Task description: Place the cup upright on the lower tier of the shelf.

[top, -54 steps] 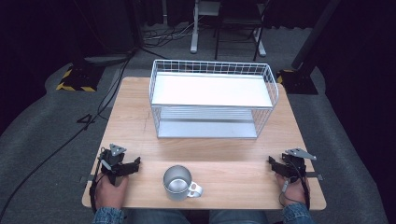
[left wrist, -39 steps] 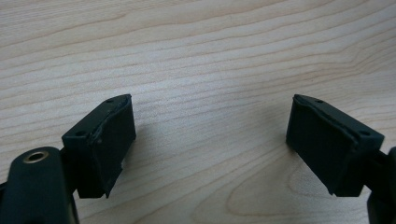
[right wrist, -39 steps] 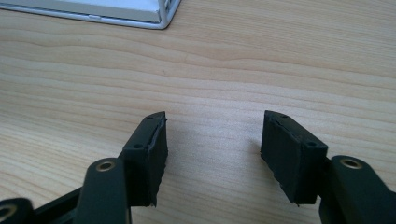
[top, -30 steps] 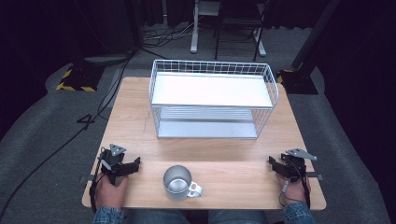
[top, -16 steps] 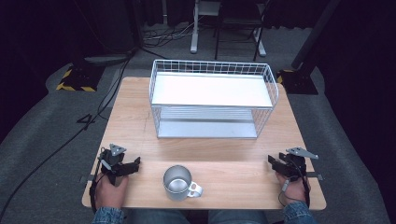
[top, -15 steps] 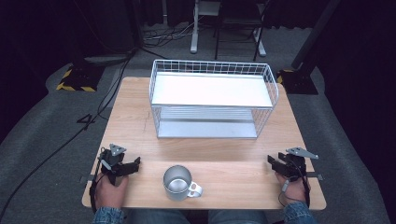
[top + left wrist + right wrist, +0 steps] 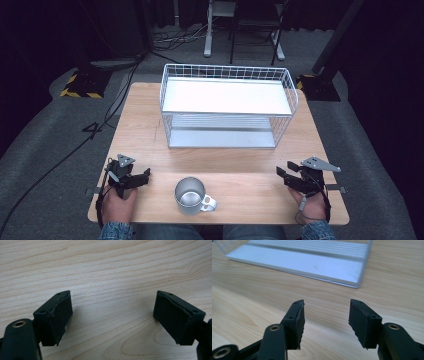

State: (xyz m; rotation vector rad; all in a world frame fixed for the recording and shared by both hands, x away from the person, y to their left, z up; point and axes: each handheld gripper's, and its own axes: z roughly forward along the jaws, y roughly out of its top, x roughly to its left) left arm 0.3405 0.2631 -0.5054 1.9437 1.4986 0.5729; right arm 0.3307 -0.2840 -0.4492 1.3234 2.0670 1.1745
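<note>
A metal mug (image 7: 191,195) with a white handle stands upright near the table's front edge, midway between the two hands. My left gripper (image 7: 141,177) rests at the front left of the table, a hand's width left of the mug; its jaws stand wide open over bare wood (image 7: 112,305). My right gripper (image 7: 281,174) is at the front right, lifted slightly off the table and pointing left toward the shelf's corner. Its jaws (image 7: 325,315) are open with nothing between them.
A white wire rack (image 7: 227,106) with a white upper shelf and a silvery lower shelf (image 7: 299,261) stands across the back half of the wooden table (image 7: 250,195). Dark floor with cables and stand legs lies beyond the far edge.
My right gripper has risen a little and shifted slightly left. The left gripper and the mug have not moved.
</note>
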